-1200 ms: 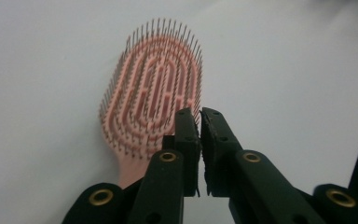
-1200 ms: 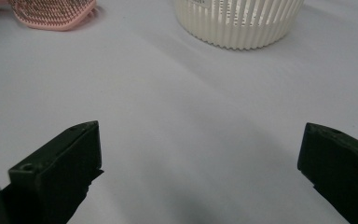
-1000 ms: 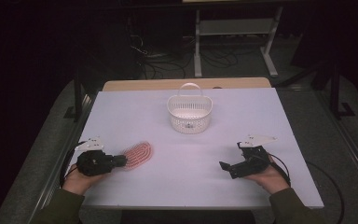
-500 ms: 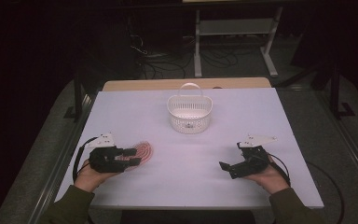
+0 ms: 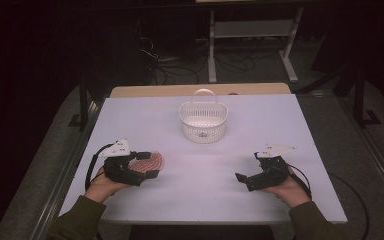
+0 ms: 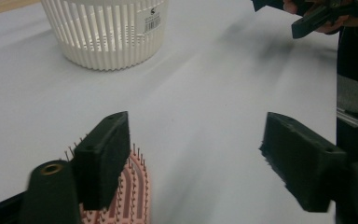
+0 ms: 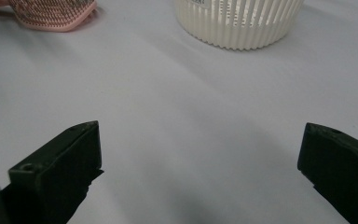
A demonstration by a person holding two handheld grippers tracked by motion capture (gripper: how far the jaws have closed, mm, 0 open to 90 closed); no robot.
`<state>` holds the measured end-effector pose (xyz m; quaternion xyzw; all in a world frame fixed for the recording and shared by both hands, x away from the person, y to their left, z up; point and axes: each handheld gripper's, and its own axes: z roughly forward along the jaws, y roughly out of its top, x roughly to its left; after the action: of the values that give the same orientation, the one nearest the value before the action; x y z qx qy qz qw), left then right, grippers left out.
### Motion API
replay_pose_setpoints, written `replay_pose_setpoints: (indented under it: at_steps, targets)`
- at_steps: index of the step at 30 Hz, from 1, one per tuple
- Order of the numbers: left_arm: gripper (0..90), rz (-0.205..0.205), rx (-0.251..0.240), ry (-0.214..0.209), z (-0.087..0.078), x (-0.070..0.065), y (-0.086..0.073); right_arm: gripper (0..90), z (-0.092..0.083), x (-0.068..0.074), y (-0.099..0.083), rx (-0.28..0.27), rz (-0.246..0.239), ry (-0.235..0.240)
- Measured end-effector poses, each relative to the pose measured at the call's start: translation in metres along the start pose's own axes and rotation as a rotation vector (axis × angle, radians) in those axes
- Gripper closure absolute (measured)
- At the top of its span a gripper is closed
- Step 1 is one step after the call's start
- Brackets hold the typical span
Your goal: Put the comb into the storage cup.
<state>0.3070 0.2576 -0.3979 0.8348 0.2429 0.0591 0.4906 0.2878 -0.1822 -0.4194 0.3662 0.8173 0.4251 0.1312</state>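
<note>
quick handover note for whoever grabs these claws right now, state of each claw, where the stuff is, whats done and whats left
Left claw: open, jaws have just been opening; one jaw sits beside the pink hairbrush, pads not pressing on it.
Right claw: open, nothing between the jaws, low over the table's right front.
Hairbrush: lying bristles up on the white table, front left.
White basket: upright at the middle back, handle up; it looks empty from above.
Done: nothing is in the basket yet.
Left: probably grip the brush with the left claw and take it to the basket.
</note>
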Motion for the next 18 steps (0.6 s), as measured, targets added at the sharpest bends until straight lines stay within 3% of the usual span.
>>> replay_pose_setpoints:
  at_steps: [1,3,6,12,18]
  targets:
    - [14.2,-0.003,0.002,-0.001,0.0015,-0.0002,0.0006,0.0,-0.0005,-0.0005,-0.0001,-0.002,-0.001,-0.001]
    - [13.4,0.008,0.000,0.015,0.0019,-0.0017,0.0012,0.0,-0.0006,-0.0006,-0.0001,-0.003,-0.002,-0.001]
    - [1.5,0.014,0.003,0.032,0.0035,-0.0026,0.0011,0.0,-0.0005,-0.0004,-0.0003,-0.002,-0.002,0.001]
    - [0.0,0.034,0.041,0.033,0.0093,-0.0032,-0.0033,0.0,-0.0002,-0.0008,-0.0006,0.000,-0.004,0.003]
    - [0.0,0.028,0.037,0.029,0.0085,-0.0033,-0.0034,0.0,0.0000,-0.0012,-0.0010,0.002,-0.005,0.001]
